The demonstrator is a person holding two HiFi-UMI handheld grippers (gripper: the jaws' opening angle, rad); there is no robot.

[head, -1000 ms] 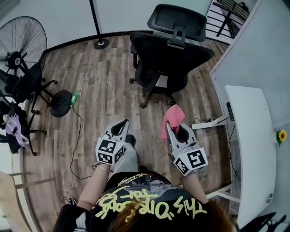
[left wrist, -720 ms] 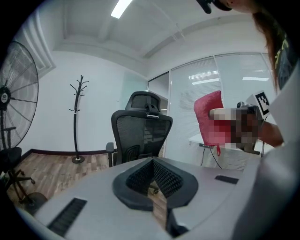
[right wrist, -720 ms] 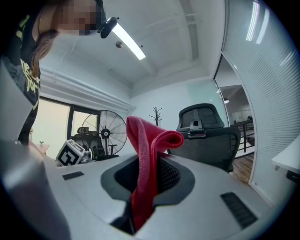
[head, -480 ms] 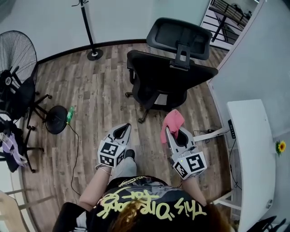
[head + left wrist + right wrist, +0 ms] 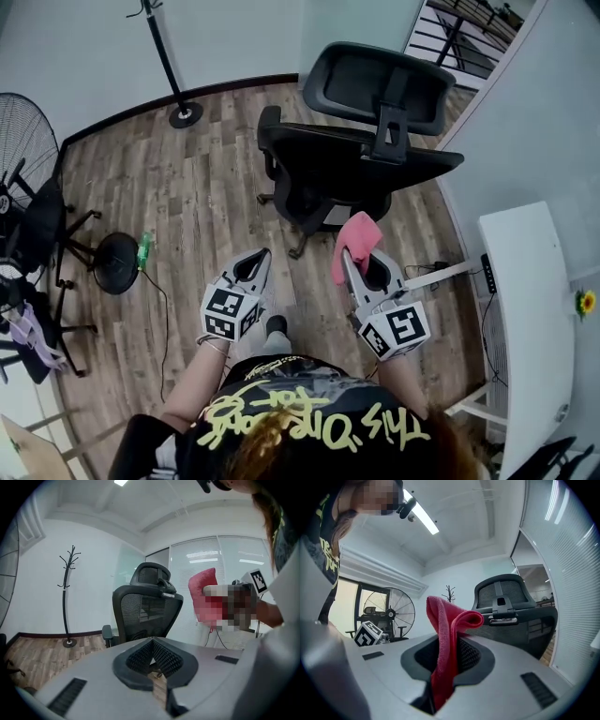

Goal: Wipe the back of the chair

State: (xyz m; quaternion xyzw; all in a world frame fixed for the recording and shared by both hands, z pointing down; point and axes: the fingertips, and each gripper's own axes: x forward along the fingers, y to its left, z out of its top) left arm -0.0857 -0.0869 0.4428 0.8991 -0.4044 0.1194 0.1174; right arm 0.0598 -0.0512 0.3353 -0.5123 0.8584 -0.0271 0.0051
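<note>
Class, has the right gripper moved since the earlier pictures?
Yes. The right gripper, shut on the cloth, has come forward toward the chair; the floor gap between cloth and chair has closed.

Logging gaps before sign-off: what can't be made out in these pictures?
- Base of the chair: head view, mostly hidden by the backrest.
- Dirt on that backrest: dark mesh, too fine to judge in any view.
- Lower end of the red cloth: right gripper view, drops out of sight between the right tool's jaws.
- The fan: head view, cut by the left edge.
- The green object on the floor: head view, too small to identify.
</note>
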